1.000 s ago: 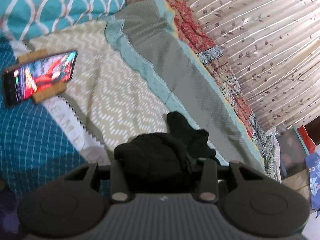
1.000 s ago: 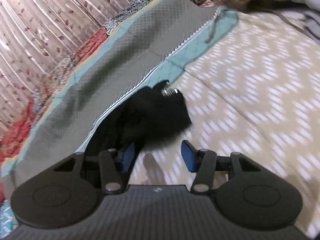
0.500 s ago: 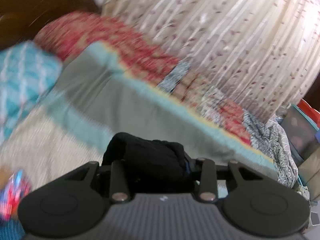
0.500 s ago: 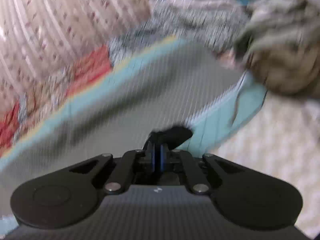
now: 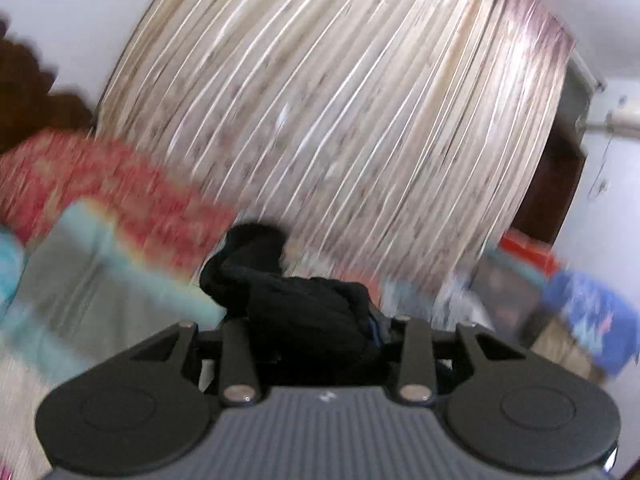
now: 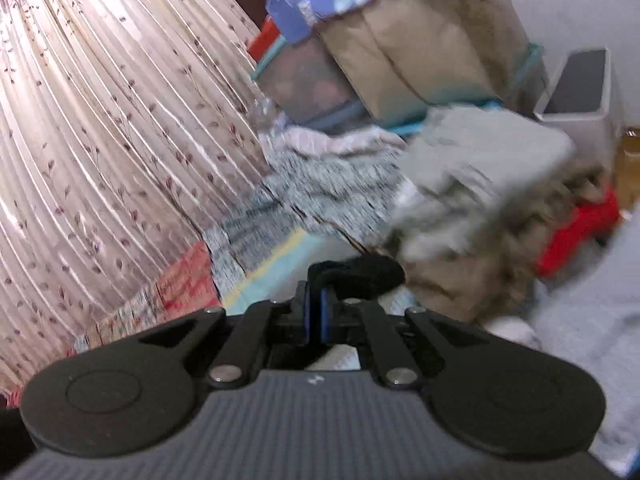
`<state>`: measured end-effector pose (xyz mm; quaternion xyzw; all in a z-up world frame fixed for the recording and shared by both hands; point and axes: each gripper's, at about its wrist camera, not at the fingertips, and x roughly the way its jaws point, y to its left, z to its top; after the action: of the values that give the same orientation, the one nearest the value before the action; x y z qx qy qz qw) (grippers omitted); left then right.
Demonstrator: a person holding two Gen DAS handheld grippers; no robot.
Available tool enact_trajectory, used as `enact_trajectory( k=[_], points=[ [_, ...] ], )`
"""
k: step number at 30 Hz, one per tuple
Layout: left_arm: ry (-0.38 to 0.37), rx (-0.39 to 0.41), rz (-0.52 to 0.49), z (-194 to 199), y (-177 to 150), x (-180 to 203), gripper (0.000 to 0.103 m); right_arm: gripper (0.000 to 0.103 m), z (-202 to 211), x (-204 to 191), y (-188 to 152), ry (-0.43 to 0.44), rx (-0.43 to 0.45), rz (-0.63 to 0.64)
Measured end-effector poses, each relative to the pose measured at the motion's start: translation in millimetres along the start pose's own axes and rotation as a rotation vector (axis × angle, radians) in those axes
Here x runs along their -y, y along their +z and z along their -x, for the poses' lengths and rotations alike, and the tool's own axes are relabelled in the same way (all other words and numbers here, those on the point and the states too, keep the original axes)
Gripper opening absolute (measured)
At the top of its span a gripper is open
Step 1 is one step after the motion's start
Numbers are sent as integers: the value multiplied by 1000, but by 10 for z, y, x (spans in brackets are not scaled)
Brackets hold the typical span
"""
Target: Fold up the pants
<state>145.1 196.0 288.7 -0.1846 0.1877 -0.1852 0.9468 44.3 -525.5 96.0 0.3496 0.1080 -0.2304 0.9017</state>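
The black pants are bunched up and held off the bed. In the left wrist view a thick wad of the fabric fills the space between the fingers of my left gripper, which is shut on it. In the right wrist view my right gripper is shut, its blue pads pressed together on a thin edge of the black pants. Both views are blurred by motion. The rest of the pants is hidden below the grippers.
A pleated floral curtain fills the background. The bed's teal and grey cover and red patterned quilt lie at the lower left. A pile of clothes, bags and a white bin stand to the right.
The right gripper closed on the pants' edge. Both grippers rose from the bed with the pants and tilted up, so the views swung from the bedspread to the curtain and the room.
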Motion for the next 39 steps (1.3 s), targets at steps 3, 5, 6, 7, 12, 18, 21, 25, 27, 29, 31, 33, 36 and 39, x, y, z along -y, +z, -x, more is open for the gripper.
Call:
enact_trajectory(
  k=[3,5,6,7,12,18,21,25,27,29,31,33,36,39],
  points=[
    [80,-180,28,72,-830,-471,34,8,254,408,-370,-52,-67,8],
    [142,-324,117,50,-1451,-856,34,8,405,699,-650,-108,-107,6],
    [178,-401,178,27,-1763,-1034,34,8,433,786,-770,-132,-129,1],
    [218,-472,220,3,-2058,-1186,34,8,485,902,-903,-156,-155,-11],
    [308,-576,333,79,-2781,-1570,34,7,712,1284,-1338,-249,-235,-82],
    [259,-509,318,246,-2514,-1482,34,7,869,1197,-1210,-217,-196,-99],
    [266,-518,296,255,-2477,-1454,34,7,901,1129,-1184,-223,-171,-64],
    [313,-571,278,280,-2599,-1505,47,8,802,1273,-1254,-274,-211,-66],
    [373,-619,259,311,-2696,-1510,54,19,742,1331,-1330,-296,-277,-63],
    [370,-630,266,394,-2753,-1537,54,25,780,1382,-1390,-303,-311,-87],
    [354,-611,289,553,-2752,-1575,55,26,914,1355,-1428,-296,-308,-70],
    [338,-587,302,688,-2722,-1598,55,27,1097,1234,-1492,-287,-287,-6],
    [396,-552,247,881,-2614,-1558,53,27,1317,927,-1611,-215,-253,128],
    [430,-509,222,1133,-2421,-1570,53,27,1409,544,-1781,-88,-263,220]
  ],
)
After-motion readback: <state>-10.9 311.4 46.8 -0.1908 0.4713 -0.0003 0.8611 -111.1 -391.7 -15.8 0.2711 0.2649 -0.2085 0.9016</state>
